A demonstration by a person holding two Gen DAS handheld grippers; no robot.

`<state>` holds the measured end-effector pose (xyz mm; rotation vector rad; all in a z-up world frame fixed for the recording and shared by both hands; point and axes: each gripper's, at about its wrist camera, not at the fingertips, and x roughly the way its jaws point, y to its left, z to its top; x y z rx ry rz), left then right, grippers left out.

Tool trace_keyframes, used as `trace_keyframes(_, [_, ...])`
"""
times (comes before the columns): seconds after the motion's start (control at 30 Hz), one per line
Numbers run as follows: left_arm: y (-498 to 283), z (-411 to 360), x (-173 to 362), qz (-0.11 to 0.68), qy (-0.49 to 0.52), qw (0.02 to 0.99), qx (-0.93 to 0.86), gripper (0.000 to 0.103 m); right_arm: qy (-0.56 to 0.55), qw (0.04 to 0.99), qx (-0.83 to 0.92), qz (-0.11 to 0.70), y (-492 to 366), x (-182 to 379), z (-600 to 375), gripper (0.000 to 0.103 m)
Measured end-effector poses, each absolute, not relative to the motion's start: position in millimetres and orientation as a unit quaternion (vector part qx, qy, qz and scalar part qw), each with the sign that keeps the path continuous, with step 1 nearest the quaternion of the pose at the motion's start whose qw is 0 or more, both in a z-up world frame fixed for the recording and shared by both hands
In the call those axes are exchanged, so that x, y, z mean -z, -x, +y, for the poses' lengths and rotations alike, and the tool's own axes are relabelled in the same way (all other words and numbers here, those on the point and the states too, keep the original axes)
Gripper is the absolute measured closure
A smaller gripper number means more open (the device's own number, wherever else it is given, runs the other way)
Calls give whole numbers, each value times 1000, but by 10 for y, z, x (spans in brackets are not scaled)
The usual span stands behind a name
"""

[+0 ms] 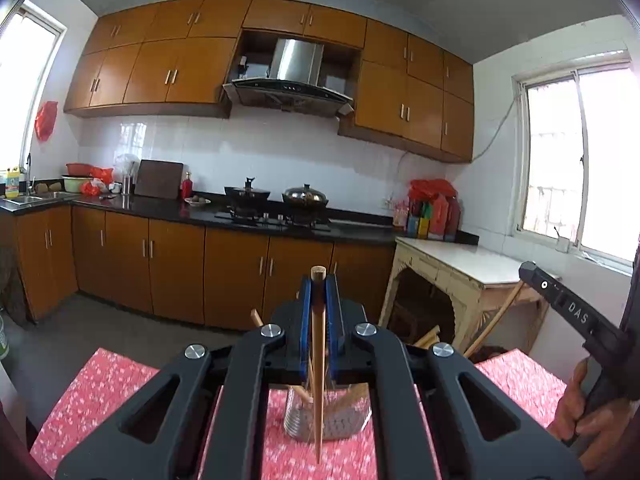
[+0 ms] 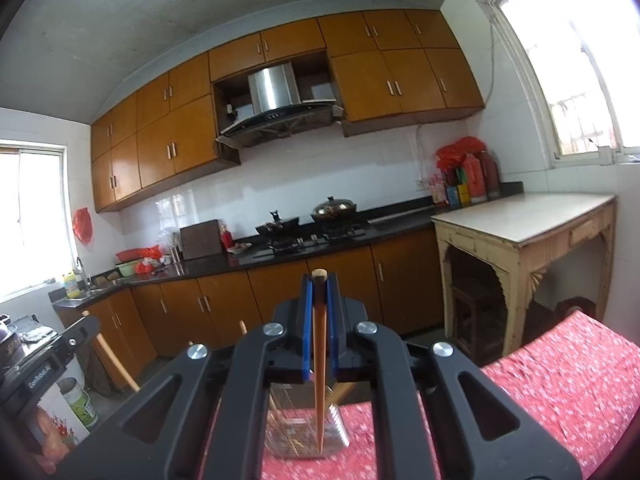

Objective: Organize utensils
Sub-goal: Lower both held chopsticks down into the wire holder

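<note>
Left tool clamps a chopstick between its blue pads, jaws narrow. The stick stands upright; its blunt top pokes just above the fingertips and the tapered tip hangs below, in front of a clear jar. Right tool likewise holds its own chopstick upright between blue pads, blunt end up, point down over a jar.

The jar sits on the tabletop, directly under both tools. More chopsticks lean inside it, their tops sticking out beside the tool bodies. Jar is transparent with ribbed or patterned sides; blurred, glass or plastic cannot tell.

Writing: "DAS" in white letters on the black body of the right tool, seen at the right edge of the left wrist view, gripped by a hand. The left tool's body shows at the left edge of the right wrist view; its lettering is too blurred to read.

Chopsticks are wooden, reddish-brown, square-ish at top, narrowing to a point. Tool frames are matte black with round silver bolts. The tabletop wears a red cloth with small white floral print.
</note>
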<state>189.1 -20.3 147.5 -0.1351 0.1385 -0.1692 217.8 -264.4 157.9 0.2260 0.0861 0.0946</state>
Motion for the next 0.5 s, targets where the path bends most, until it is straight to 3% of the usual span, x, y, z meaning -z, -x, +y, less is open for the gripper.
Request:
trace_keyframes(0.3, [-2252, -338, -1770, 39, 73, 995, 56, 96, -98, 993, -57, 18, -2620, -1919, -2412, 95])
trace_keyframes(0.5, [-2517, -451, -1762, 28, 64, 997, 28, 96, -89, 994, -56, 35, -2956, -1827, -2291, 95])
